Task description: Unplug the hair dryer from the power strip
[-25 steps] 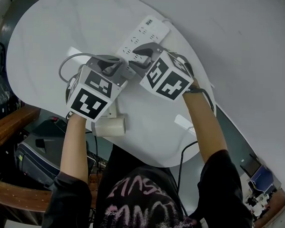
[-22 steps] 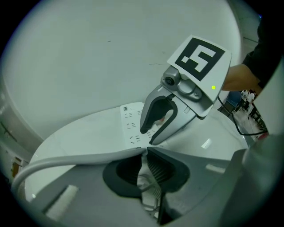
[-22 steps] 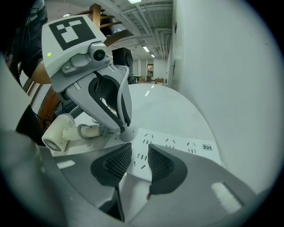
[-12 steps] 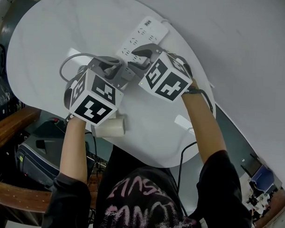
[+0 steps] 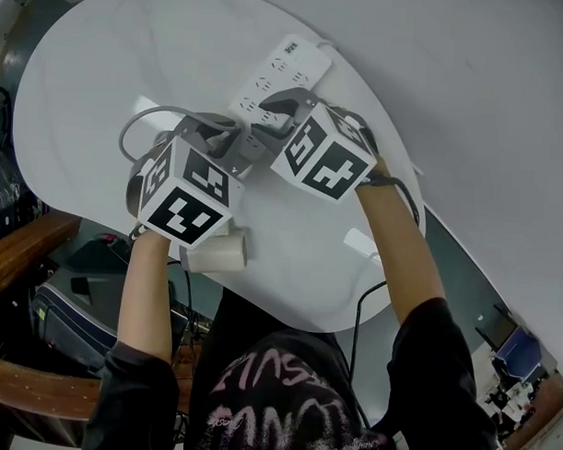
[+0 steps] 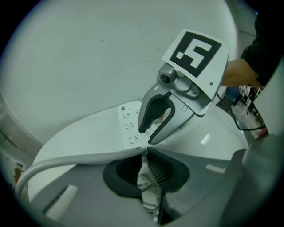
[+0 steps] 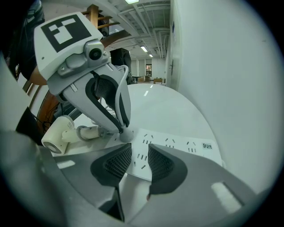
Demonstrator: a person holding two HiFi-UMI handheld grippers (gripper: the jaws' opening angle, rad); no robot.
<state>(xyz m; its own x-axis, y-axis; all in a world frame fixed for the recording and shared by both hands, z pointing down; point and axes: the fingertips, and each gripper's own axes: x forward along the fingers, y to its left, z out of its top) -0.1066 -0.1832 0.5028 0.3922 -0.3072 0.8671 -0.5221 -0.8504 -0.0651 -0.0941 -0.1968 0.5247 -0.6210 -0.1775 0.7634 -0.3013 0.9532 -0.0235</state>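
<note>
Here, left gripper (image 6: 145, 153) clamps the plug (image 7: 126, 134); right gripper (image 7: 140, 153), narrowly open, over power strip (image 7: 179, 146).

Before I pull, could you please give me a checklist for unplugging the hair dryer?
1. Left gripper shut on the plug: ok.
2. Right gripper steadying the power strip: cannot tell; its jaws stand apart over the strip.
3. Plug free of its socket: cannot tell.
4. Cord slack, looping on the table: ok.
5. Hair dryer well clear of the table's edge: not ok; it lies right at the edge.
</note>
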